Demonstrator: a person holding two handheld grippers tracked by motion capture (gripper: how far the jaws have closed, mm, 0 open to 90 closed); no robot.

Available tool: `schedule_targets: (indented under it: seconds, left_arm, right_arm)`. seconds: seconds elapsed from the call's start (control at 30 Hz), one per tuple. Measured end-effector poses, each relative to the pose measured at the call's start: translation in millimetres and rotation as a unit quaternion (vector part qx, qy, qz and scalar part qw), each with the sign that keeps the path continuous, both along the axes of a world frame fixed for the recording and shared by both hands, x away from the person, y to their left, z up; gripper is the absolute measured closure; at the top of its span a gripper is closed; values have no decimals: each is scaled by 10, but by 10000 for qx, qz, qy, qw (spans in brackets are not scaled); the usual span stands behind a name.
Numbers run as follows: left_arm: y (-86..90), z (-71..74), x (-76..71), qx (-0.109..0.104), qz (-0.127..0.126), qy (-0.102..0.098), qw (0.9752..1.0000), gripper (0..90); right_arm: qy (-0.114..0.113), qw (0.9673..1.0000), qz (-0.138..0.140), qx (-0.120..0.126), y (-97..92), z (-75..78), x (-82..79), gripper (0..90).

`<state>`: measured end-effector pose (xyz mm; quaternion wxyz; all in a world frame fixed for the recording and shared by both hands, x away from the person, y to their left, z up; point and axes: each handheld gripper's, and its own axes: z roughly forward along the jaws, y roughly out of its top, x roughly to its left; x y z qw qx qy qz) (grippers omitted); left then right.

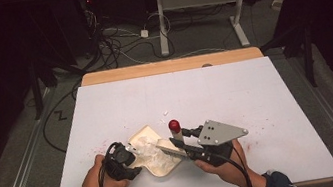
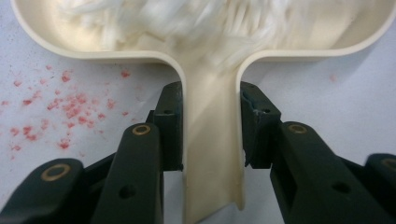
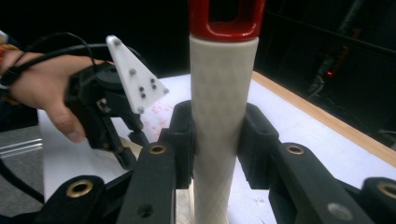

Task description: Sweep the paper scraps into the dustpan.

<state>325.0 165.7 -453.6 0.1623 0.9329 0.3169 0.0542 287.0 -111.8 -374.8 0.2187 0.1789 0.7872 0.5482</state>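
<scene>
A cream tray (image 1: 137, 137) with a flat handle lies near the table's front edge, holding a heap of white shreds (image 1: 157, 157). My left gripper (image 1: 132, 159) is shut on that handle (image 2: 212, 154), one jaw on each side of it, and the shreds (image 2: 187, 18) lie just past the jaws. My right gripper (image 1: 185, 138) is shut on a tool's white textured handle (image 3: 223, 84) with a red end (image 3: 226, 21). In the high view the red end (image 1: 174, 124) points away from me and a metal blade (image 1: 171, 149) hangs over the tray. The left gripper (image 3: 133, 140) and its hand (image 3: 46, 88) show beyond.
Red specks (image 2: 60, 116) stain the white table cover left of the tray, and a fainter patch (image 1: 246, 146) lies at the right. A small white scrap (image 1: 165, 113) sits behind the tray. A wooden edge (image 1: 170, 66) borders the table's far side, with cables on the floor beyond.
</scene>
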Motion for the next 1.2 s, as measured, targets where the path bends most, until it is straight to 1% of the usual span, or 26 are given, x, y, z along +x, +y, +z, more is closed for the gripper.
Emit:
schedule_targets:
  seconds: [0.03,0.1,0.27,0.47,0.53,0.6,0.63,0.67,0.73,0.83,0.9,0.97,1.03,1.13,1.2]
  left_arm:
    - [0,-1,-3,-9,9,6,10000,635]
    - [4,-1,-7,-13,-6,-2,10000,635]
    - [11,5,-21,-7,-29,-1,10000,635]
    - [10,2,-21,9,-31,7,10000,635]
    - [11,4,-24,10,-33,13,10000,635]
    - [12,8,-27,7,-33,12,10000,635]
    - [11,11,-29,12,-33,9,10000,635]
    - [10,12,-31,24,-38,11,10000,635]
    - [6,12,-37,48,-42,0,10000,635]
    - [-5,11,-50,88,-42,7,10000,635]
    - [-13,16,-63,121,-76,-8,9999,634]
    - [-25,17,-79,129,-99,-11,9999,635]
    - [-30,17,-84,143,-122,-8,9998,634]
    - [-31,10,-83,144,-125,2,9998,634]
    - [-36,13,-88,156,-120,-11,9998,634]
  right_arm:
    - [74,10000,9,53,-12,4,15,704]
    - [63,10000,-44,63,-44,13,42,704]
    - [136,9996,-96,224,-186,79,100,704]
    - [29,9985,-347,421,-346,184,165,703]
    - [35,9980,-418,483,-385,189,201,703]
    - [69,9969,-549,553,-430,186,242,704]
    - [51,9967,-605,546,-447,185,256,703]
    - [-14,9964,-696,491,-473,183,278,703]
    - [-43,9957,-837,399,-508,173,298,703]
    - [-2,9953,-942,205,-545,128,307,704]
    - [18,9956,-938,49,-572,103,294,703]
    - [63,9959,-905,-47,-645,116,260,704]
    - [54,9951,-991,25,-749,163,222,703]
    - [-55,9931,-1165,88,-914,237,164,704]
    - [-75,9917,-1286,35,-1000,256,131,703]
